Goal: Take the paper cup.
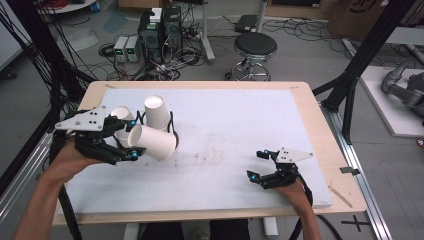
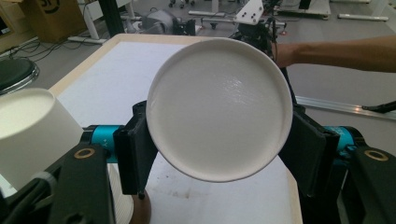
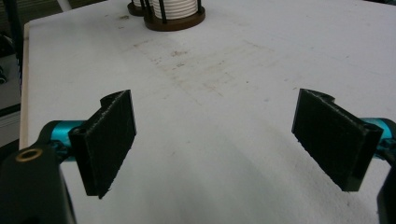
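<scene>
My left gripper [image 1: 131, 141] is clamped on a white paper cup [image 1: 152, 142], one pad on each side of the wall near its closed base. The cup lies tipped sideways in the air, just above and in front of the cup holder [image 1: 170, 131] at the left of the white table top [image 1: 240, 130]. In the left gripper view the cup's flat bottom [image 2: 219, 109] faces the camera, still round, so I judge the squeeze is not crushing it.

Handling notes: the cup looks very light, thin-walled and easily dented. The base ring is the stiffest part, the open rim the softest, so the grip belongs low on the wall, with modest force. The paper looks matt, so slip seems unlikely.

More cups stand inverted in the holder [image 1: 156, 111].

My right gripper [image 1: 263, 165] rests on the table, jaws wide apart, nothing between them.
</scene>
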`<state>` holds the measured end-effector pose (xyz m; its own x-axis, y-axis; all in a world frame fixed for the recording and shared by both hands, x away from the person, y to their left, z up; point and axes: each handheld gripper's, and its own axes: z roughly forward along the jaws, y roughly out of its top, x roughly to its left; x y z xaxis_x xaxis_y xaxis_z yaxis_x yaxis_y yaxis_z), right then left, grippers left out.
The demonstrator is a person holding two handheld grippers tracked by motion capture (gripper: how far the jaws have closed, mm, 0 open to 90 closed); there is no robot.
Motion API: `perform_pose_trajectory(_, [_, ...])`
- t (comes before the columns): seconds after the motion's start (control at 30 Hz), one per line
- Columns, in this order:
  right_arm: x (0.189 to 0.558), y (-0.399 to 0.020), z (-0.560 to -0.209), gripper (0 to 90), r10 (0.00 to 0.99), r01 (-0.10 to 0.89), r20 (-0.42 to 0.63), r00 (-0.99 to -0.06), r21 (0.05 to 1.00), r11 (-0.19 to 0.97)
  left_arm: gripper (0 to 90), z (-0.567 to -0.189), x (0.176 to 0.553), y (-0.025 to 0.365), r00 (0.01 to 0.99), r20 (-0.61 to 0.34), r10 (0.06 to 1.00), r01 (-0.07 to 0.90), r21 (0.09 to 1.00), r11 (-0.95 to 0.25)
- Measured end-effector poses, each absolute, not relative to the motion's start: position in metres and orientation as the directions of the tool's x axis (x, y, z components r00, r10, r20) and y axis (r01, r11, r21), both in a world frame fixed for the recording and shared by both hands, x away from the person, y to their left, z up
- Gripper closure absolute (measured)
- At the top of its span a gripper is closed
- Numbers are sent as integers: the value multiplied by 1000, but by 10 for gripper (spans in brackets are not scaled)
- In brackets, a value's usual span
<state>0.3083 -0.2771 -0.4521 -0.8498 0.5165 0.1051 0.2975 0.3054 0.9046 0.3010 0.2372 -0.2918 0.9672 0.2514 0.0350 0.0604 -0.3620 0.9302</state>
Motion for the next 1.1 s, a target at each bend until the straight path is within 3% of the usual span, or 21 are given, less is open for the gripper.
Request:
perform_pose_trajectory(0.5, [308, -277, -452, 142, 517, 297, 103, -850, 904, 308, 333, -333, 302, 238, 964, -19, 267, 105, 944, -312])
perform_pose_trajectory(1.1, [308, -277, -452, 142, 518, 296, 100, -849, 904, 310, 333, -349, 298, 240, 964, 9, 265, 56, 970, -237])
